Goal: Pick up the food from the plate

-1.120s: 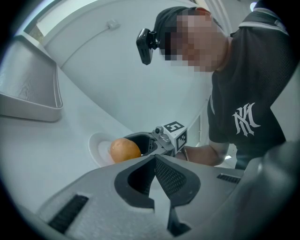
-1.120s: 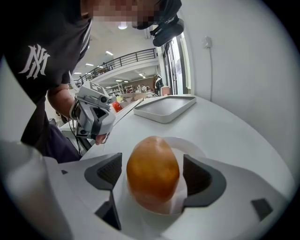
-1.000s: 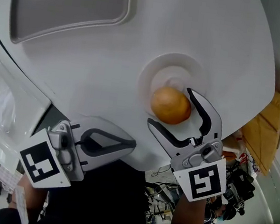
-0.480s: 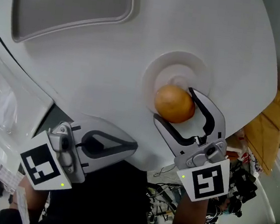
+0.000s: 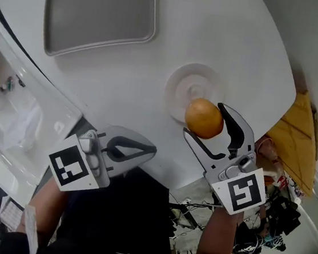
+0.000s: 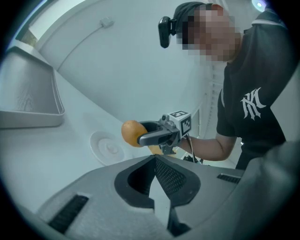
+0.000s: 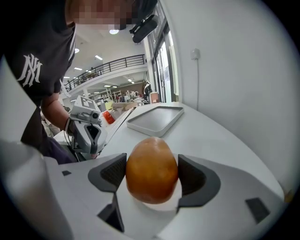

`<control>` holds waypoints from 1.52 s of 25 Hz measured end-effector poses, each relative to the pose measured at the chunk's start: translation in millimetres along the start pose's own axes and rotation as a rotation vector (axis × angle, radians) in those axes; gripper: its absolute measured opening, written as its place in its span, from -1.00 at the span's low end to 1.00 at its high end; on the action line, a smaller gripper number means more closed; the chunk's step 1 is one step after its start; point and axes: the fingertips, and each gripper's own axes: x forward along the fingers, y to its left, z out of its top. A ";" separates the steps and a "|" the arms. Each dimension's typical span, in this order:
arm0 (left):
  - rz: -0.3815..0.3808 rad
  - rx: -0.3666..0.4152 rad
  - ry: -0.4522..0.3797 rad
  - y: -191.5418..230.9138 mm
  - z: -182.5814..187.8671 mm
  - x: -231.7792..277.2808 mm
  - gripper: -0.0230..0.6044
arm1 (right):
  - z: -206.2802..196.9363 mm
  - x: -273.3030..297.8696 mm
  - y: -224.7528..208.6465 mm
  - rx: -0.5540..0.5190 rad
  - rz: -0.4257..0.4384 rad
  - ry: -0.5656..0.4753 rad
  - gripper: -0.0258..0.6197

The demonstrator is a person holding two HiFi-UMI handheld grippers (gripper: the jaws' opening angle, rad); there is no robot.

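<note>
A round golden-brown piece of food [image 5: 204, 118] is clamped between the pads of my right gripper [image 5: 204, 120], which is shut on it. It hangs just over the near rim of the small white plate [image 5: 183, 81] on the white round table [image 5: 123, 90]. In the right gripper view the food [image 7: 151, 169] fills the gap between both pads. The left gripper view shows the food [image 6: 132, 133] raised beside the plate [image 6: 105, 147]. My left gripper [image 5: 151, 149] is shut on nothing, held over the table's near edge to the left of the plate.
A grey rectangular tray [image 5: 101, 13] lies at the far left of the table. A white shelf with small items [image 5: 16, 117] runs along the left. A brown cardboard box [image 5: 296, 134] and cables sit on the floor past the table's right edge.
The right jaws have closed onto the food and carried it off the plate's centre towards the near rim. The left gripper has stayed shut, drifting slightly.
</note>
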 end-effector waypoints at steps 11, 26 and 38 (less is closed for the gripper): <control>-0.117 0.132 -0.076 -62.1 82.1 -40.8 -0.91 | 162.3 -134.5 40.8 0.037 -0.148 -0.309 0.13; -0.179 0.562 -0.189 -318.4 227.9 -40.4 -0.91 | 191.7 -377.5 150.9 0.089 -0.137 -0.854 0.13; -0.134 0.647 -0.098 -401.7 171.2 -24.6 -0.91 | 163.5 -447.2 202.9 0.071 -0.115 -0.978 0.13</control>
